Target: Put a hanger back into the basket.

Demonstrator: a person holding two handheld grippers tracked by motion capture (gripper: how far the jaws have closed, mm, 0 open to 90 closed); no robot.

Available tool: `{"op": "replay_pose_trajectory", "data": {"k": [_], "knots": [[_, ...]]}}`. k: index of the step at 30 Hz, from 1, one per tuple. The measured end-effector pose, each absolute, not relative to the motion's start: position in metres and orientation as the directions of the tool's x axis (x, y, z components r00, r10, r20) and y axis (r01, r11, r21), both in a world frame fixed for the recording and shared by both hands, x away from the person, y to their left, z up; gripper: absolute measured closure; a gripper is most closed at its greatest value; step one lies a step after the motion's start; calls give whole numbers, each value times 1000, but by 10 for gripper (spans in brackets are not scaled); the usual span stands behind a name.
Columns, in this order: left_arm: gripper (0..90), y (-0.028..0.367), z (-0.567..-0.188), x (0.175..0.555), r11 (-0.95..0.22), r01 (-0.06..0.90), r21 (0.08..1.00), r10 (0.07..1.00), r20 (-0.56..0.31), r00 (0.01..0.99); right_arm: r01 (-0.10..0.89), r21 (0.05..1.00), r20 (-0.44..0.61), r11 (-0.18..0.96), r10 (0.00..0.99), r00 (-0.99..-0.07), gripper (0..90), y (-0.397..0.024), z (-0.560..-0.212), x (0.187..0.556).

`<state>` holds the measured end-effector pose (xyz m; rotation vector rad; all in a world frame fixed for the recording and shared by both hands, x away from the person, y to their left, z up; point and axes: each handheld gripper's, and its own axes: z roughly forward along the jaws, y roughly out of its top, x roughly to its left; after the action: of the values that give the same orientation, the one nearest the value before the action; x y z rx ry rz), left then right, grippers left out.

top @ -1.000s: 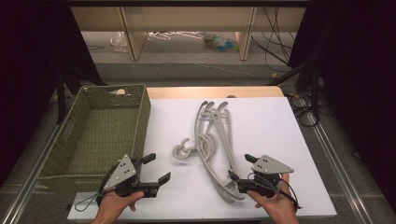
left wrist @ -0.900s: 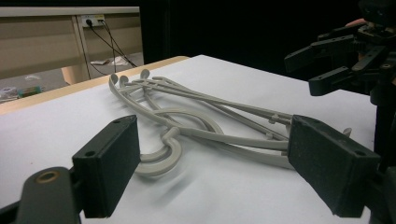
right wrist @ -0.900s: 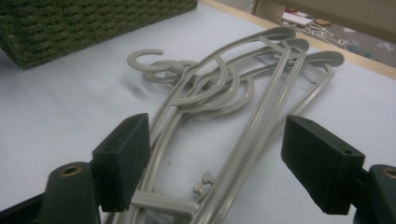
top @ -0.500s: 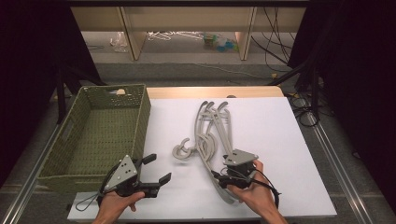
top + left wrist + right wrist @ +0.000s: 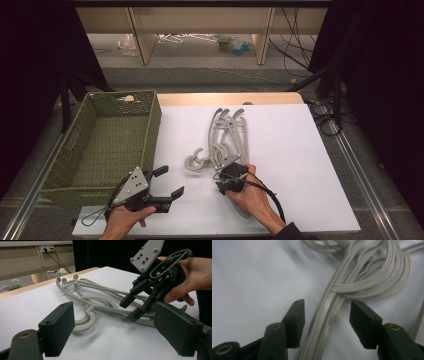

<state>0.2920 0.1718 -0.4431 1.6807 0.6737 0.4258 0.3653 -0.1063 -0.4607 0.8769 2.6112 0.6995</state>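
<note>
Grey plastic hangers (image 5: 227, 137): tangled pile, lying flat on white table sheet (image 5: 300, 165), right of basket; curved arms fanned toward far edge; one loose hook (image 5: 196, 161) curling out on the side nearer the basket; seen also in left gripper view (image 5: 95, 297) and close up in right gripper view (image 5: 362, 277).

Right gripper (image 5: 229, 181): set down over near end of hanger pile, well right of basket; jaws half spread, just been closing; two parallel hanger bars (image 5: 325, 322) between the pads, gap visible on either side, pads not yet pressing; hand wrapped round gripper body, cable (image 5: 267, 197) trailing back toward table's near edge; seen from left gripper view (image 5: 140, 306) tilted down onto the bars.

Left gripper (image 5: 170, 182): held just off near right corner of basket, low above sheet; jaws wide apart, nothing between them; pointed toward hanger pile; grey three-cornered plate on top.

Green woven basket (image 5: 150, 125): rectangular, at left edge of sheet; small pale item (image 5: 129, 98) at far wall, too small to identify.
</note>
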Motion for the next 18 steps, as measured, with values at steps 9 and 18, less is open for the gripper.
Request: {"op": "replay_pose_trajectory", "data": {"k": [9, 18], "knots": [[167, 171, -444, 293, -119, 203, 972, 638, -82, 765, 530, 489, -93, 693, 645, -758, 573, -100, -464, 373], [164, 171, -443, 293, -118, 206, 972, 637, -85, 766, 561, 486, -65, 670, 668, -741, 615, -104, -460, 374]]}}
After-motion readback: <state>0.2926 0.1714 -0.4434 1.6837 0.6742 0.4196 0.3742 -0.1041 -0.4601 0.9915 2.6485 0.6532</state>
